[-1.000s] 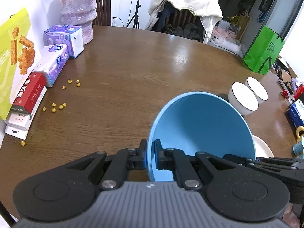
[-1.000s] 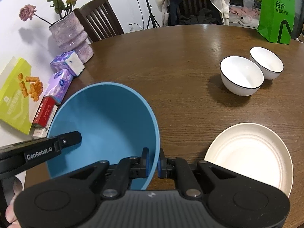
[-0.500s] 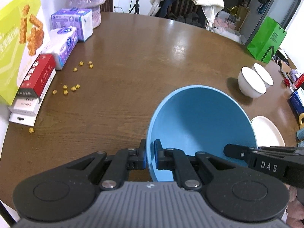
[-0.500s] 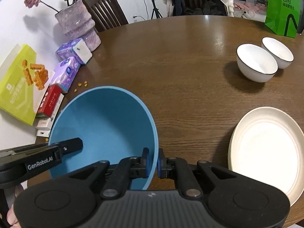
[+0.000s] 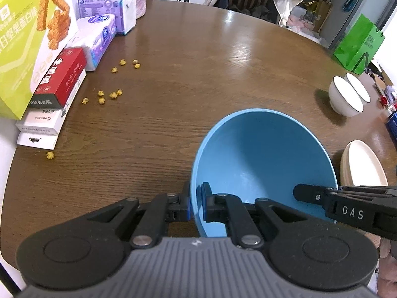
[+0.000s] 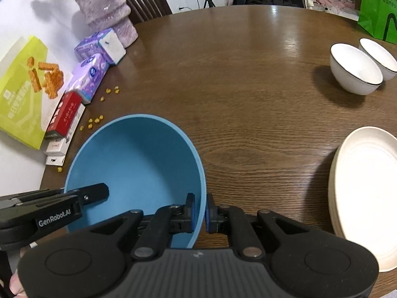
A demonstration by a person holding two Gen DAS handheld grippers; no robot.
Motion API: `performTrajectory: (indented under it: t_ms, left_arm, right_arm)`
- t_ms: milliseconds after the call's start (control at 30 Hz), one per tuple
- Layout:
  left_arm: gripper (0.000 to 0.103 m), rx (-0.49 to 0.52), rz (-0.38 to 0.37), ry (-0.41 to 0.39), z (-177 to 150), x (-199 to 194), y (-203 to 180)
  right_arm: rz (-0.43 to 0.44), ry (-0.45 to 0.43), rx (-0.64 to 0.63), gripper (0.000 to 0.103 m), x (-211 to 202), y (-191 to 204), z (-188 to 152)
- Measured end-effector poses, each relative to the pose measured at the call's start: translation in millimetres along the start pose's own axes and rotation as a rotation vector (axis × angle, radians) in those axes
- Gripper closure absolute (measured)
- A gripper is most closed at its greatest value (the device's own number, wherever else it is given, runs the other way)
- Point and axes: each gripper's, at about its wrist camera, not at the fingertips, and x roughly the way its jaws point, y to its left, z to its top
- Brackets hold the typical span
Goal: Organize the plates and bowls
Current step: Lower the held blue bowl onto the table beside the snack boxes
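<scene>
1. The left gripper [image 5: 196, 204] is pinched onto the left rim of the blue bowl [image 5: 263, 159], one pad inside the wall and one outside
2. The right gripper [image 6: 199, 212] is pinched onto the opposite rim of the same blue bowl [image 6: 134, 164], its pads likewise set on either side of the wall
3. The blue bowl is held between both grippers above the wooden table [image 6: 248, 87], over the near edge; whether its base touches the surface cannot be told
4. Two white bowls [image 6: 357, 69] with dark rims stand touching each other on the far right of the table, well apart from the blue bowl
5. A stack of cream plates [image 6: 367, 188] lies on the table to the right of the blue bowl
6. Along the left edge: a purple vase [image 6: 106, 17], tissue packs [image 6: 91, 72], a red box [image 6: 64, 114] and a yellow-green snack bag [image 6: 22, 94]
7. Small yellow crumbs [image 5: 109, 94] are scattered on the table beside the red box
</scene>
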Motion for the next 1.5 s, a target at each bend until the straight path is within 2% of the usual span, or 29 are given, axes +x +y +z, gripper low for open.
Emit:
performTrajectory:
  t_ms: [700,1433,1500]
  left_arm:
    - [0.094,-0.006,0.043,0.03,0.8,11.2,38.1]
    - [0.093,0.019,0.023,0.061,-1.9,25.4,42.3]
    - [0.091,0.027,0.026,0.05,-0.9,21.8,41.3]
  right_arm:
    - [0.03,0.032,-0.026,0.095,36.9,39.4,2.2]
    - [0.005,0.039,-0.02,0.096,55.2,40.6,-0.4]
    - [0.013,0.041,-0.02,0.091,54.3,41.0,0.2]
